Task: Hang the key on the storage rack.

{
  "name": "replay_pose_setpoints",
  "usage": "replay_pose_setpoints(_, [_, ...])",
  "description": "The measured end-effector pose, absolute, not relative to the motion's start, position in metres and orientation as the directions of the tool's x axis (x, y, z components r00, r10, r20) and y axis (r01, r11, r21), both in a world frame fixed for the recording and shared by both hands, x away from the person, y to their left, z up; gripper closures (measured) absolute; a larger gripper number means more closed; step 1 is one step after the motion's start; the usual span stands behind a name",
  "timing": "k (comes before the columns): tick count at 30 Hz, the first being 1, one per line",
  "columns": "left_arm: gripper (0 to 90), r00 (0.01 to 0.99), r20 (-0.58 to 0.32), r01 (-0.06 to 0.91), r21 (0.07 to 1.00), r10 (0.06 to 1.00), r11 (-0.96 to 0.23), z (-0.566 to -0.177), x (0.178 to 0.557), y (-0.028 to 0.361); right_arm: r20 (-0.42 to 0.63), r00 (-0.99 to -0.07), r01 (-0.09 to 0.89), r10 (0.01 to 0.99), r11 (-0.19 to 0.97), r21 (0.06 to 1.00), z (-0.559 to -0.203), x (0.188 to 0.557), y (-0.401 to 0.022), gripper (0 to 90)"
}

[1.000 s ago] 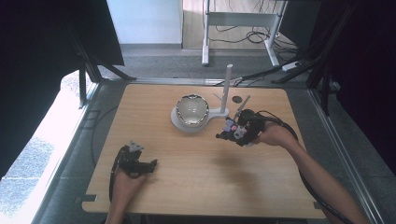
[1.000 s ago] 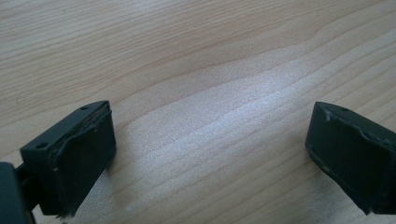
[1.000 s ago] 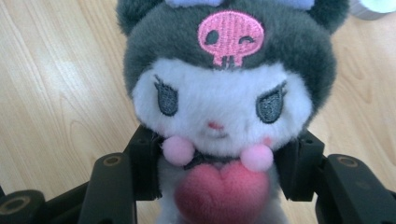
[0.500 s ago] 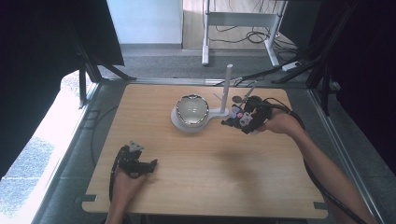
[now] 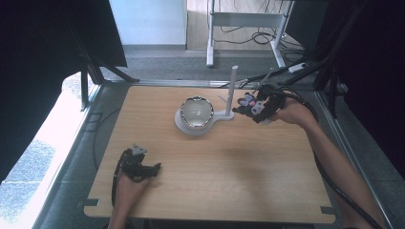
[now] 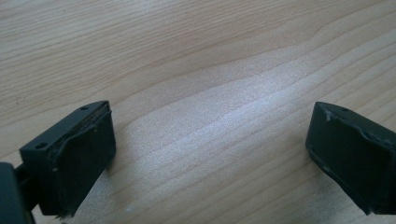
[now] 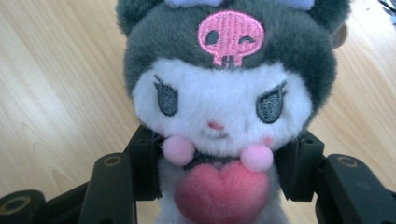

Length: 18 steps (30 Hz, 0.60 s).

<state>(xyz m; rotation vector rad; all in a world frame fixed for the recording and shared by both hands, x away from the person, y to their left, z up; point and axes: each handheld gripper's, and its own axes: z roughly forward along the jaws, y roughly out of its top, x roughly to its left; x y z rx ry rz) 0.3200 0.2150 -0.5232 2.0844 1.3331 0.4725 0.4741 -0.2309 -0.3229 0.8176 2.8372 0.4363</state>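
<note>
Grey-and-white plush doll (image 7: 219, 93) is clamped in right gripper (image 7: 219, 177) beside white stand post (image 5: 233, 88); placement judged pending. Left gripper (image 6: 210, 154) is rested spread, empty.

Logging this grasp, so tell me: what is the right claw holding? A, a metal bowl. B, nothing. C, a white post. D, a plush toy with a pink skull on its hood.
D: the right claw grips the plush toy by its body.

I work in a lab: my wooden table (image 5: 215, 176) sits framed by black curtains (image 5: 43, 43), floor cables (image 5: 260, 36) behind.
</note>
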Motion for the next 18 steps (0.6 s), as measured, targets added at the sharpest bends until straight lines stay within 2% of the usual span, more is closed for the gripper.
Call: replay_pose_setpoints(18, [1.3,0.430,-0.028,0.685,0.661,0.903,-0.306,-0.523,0.320,0.215,-0.119,-0.779,0.545,0.616,0.759,0.356,-0.293,0.507,-0.239,43.5])
